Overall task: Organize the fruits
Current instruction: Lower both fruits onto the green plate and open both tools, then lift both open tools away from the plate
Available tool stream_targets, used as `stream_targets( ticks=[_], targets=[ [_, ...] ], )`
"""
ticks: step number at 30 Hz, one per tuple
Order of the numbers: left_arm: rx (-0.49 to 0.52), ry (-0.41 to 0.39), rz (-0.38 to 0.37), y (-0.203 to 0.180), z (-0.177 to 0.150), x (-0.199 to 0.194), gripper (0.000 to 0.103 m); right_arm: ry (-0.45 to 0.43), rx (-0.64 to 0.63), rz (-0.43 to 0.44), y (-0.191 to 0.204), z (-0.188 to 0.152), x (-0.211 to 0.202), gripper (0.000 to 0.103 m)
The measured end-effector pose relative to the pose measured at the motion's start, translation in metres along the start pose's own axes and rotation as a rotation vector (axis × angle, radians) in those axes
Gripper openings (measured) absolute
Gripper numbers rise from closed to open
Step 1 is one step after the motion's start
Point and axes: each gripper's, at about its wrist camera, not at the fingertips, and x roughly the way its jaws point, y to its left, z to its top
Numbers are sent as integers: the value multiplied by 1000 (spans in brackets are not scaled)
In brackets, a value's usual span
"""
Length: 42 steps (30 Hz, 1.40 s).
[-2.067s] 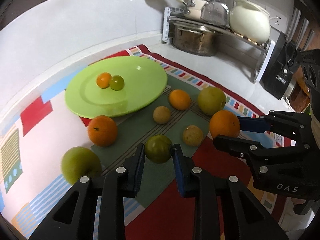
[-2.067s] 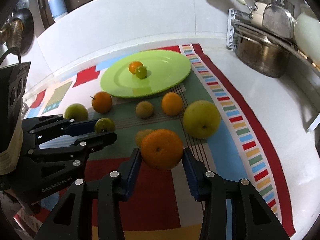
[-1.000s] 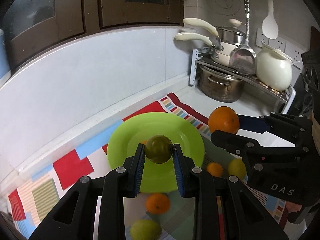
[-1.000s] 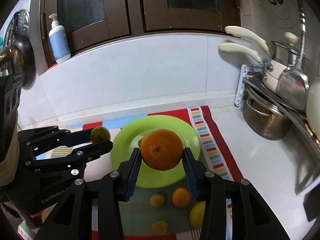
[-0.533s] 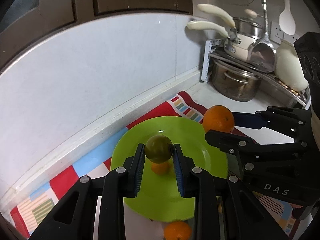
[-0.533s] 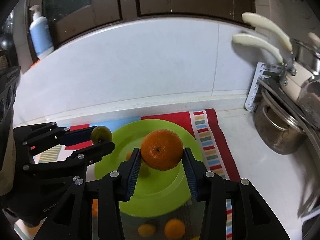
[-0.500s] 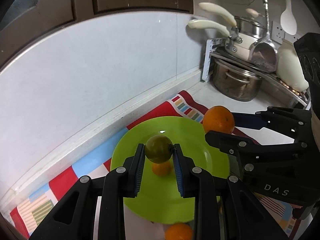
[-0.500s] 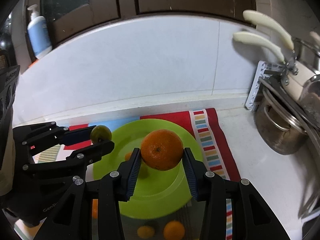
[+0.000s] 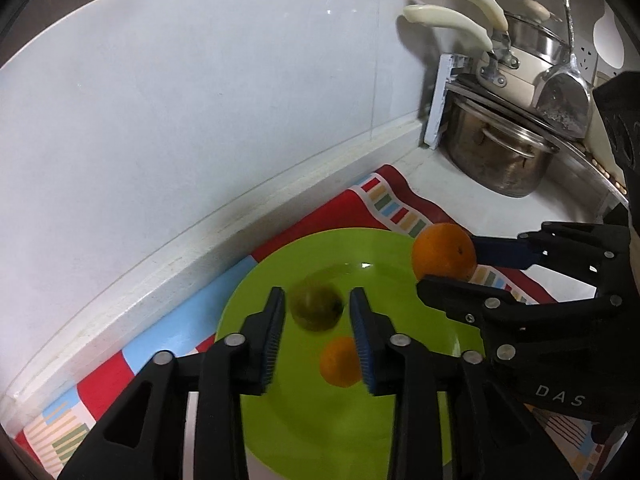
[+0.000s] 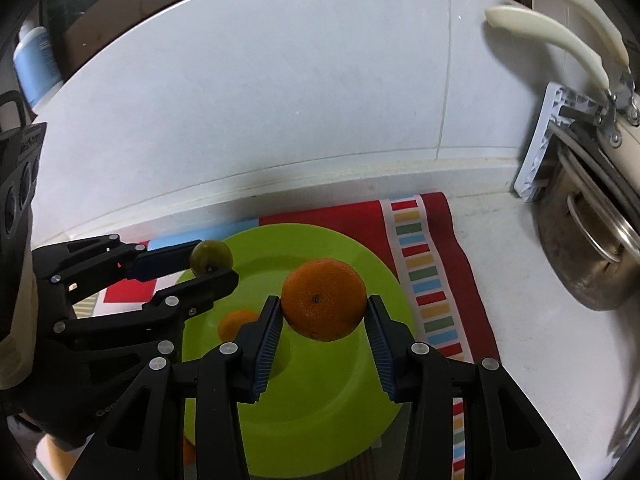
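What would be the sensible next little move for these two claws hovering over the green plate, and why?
Probably open the right gripper to drop the large orange, which hangs over the green plate. The left gripper looks open already, with the blurred green fruit loose between its fingers above the small orange lying on the plate.

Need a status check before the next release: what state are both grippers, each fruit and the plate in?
left gripper: open, above the green plate.
green fruit: blurred, gaps to both pads, apparently loose.
right gripper: shut on the big orange.
big orange: clamped, held above the plate.
small orange: lying on the plate.
green plate: flat on the mat.
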Motion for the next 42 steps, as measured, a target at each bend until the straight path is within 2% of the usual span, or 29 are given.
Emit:
stream_targets(
  ticks=[4,12,23,25,30,36,39,42],
  targets=[
    [-2,-5,21,2,-3,-5,42,16,5,-6,-1,-2,1,44],
    [-33,-14,46,3,-16,-31,49,-26,-8,-18,6,-11,-20,49],
    [-58,-71,92,-3,-34,-97,60,-121,-5,-46,20,-27,-72,49],
    [-55,-89,93,-5,-38,-111,64,-136,-5,-49,22,-32,-81,54],
    [-44,-132,119,-10,-50,-144,70,-171,0,-51,31,-44,-105,54],
    [-77,-174,123,-9,-66,-178,78,-202,9,-49,42,-60,-133,54],
    [-88,-189,132,-9,-75,-191,81,-217,-4,-70,49,-69,-143,60],
    [-90,-190,140,-8,-85,-199,82,-230,-13,-91,55,-80,-150,60]
  ],
)
